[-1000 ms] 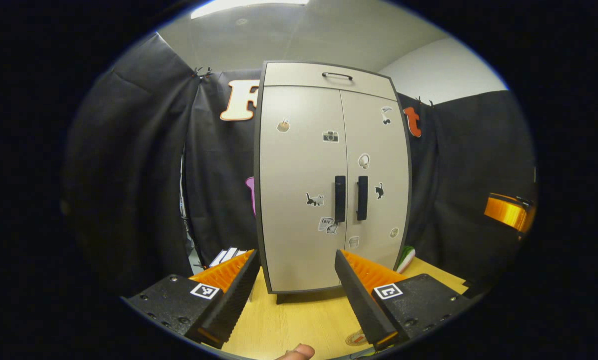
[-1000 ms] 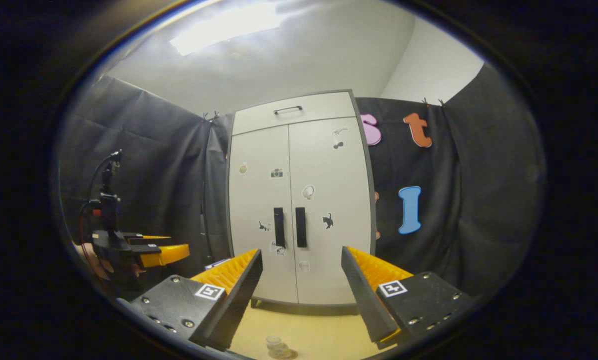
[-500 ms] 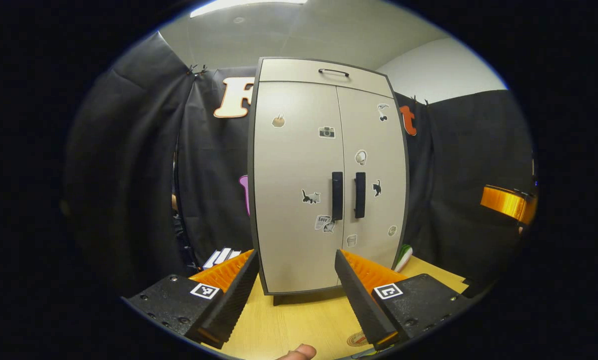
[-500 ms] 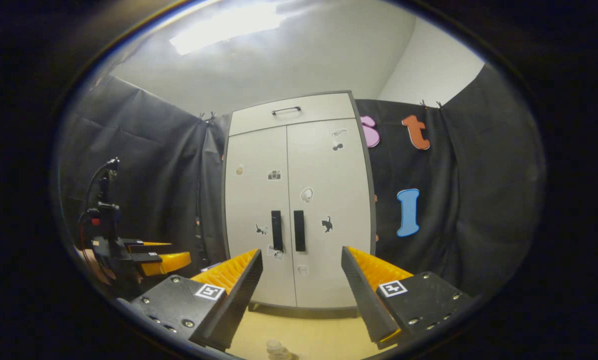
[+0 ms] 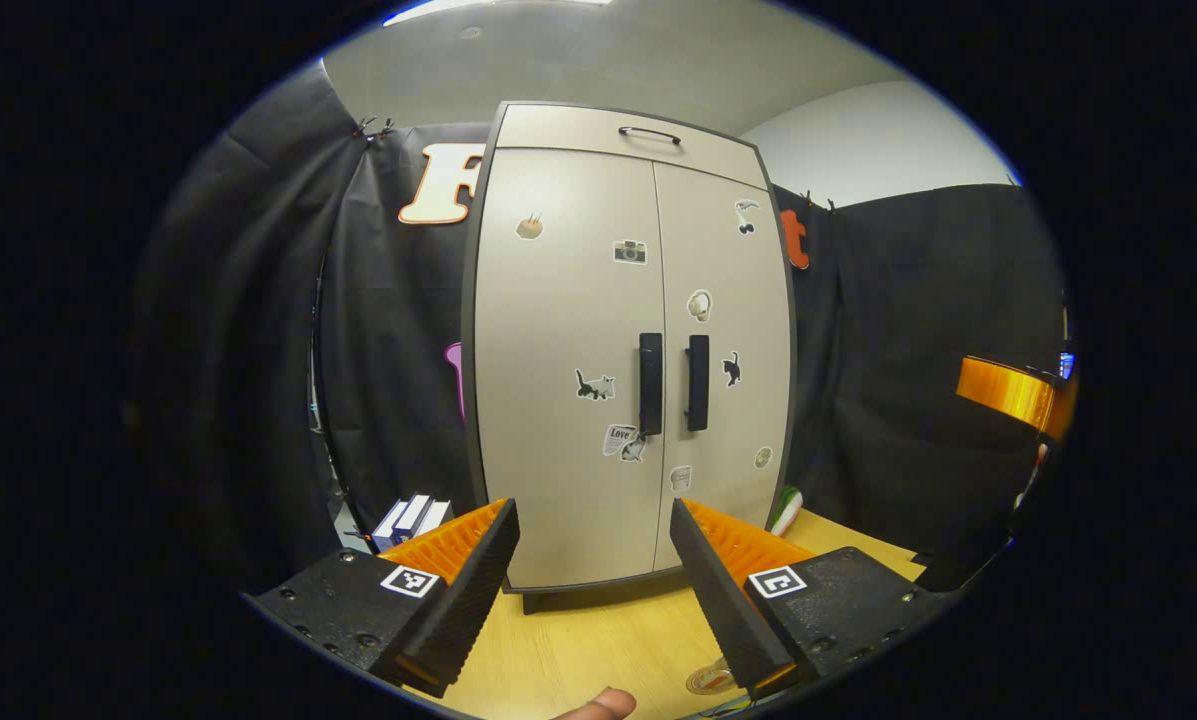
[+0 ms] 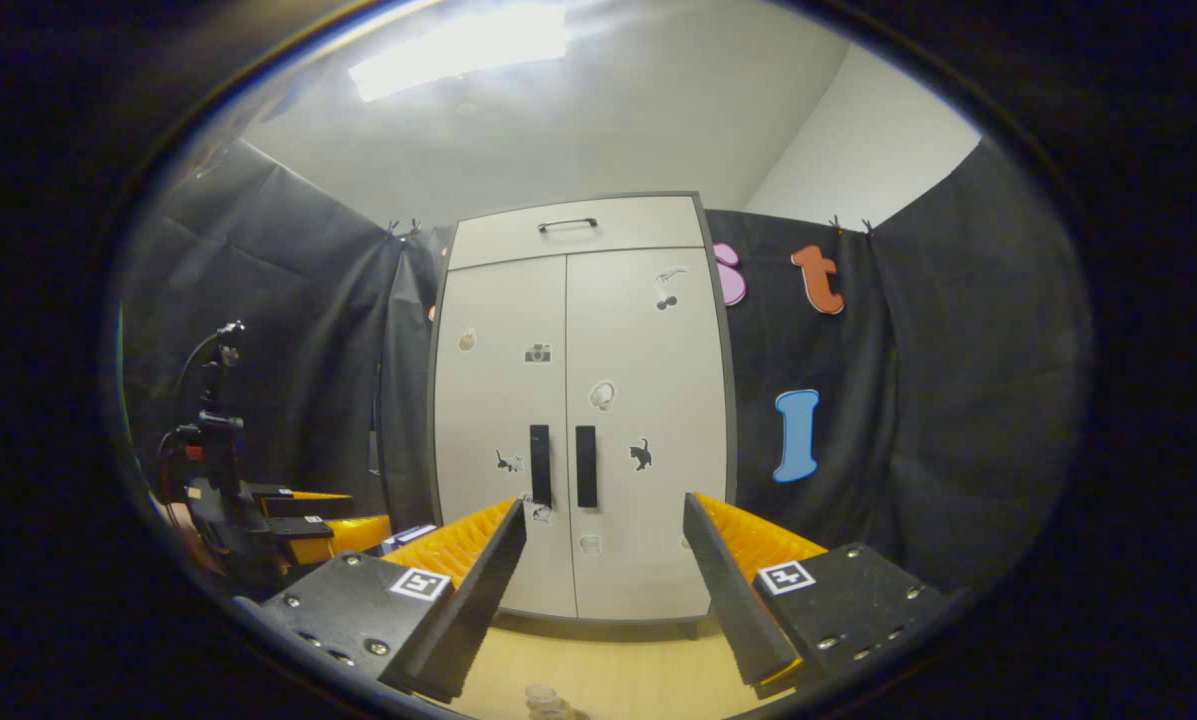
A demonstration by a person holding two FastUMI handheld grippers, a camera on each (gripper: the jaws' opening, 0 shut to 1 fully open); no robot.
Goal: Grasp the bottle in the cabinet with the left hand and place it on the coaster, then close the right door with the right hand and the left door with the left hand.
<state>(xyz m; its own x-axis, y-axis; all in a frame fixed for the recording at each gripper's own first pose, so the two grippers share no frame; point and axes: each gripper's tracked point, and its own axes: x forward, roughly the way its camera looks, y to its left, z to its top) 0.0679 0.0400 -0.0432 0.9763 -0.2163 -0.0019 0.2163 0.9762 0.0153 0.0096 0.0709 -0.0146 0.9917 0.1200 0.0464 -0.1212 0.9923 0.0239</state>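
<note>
The pale grey cabinet (image 5: 568,400) stands on the wooden table with both doors shut, its two dark handles (image 5: 672,383) side by side at the middle seam. My left gripper (image 5: 594,515) is open and empty, held in front of the cabinet's foot. A round coaster (image 5: 706,683) peeks out at the table's near edge, partly behind the right finger. In the right gripper view the cabinet (image 6: 648,450) is again shut, and my right gripper (image 6: 604,510) is open with nothing in it. A small clear rounded thing (image 6: 543,699) sits at the bottom edge; I cannot tell what it is.
A fingertip (image 5: 598,705) shows at the bottom edge. Several books (image 5: 413,517) lie left of the cabinet, a green-and-white object (image 5: 786,508) right of it. The other gripper (image 5: 1013,393) hovers far right; the left gripper with its camera mast (image 6: 258,505) shows far left.
The cabinet has slid leftward in both views and looms a little larger in the left gripper view. Both grippers stay open; the doors stay shut.
</note>
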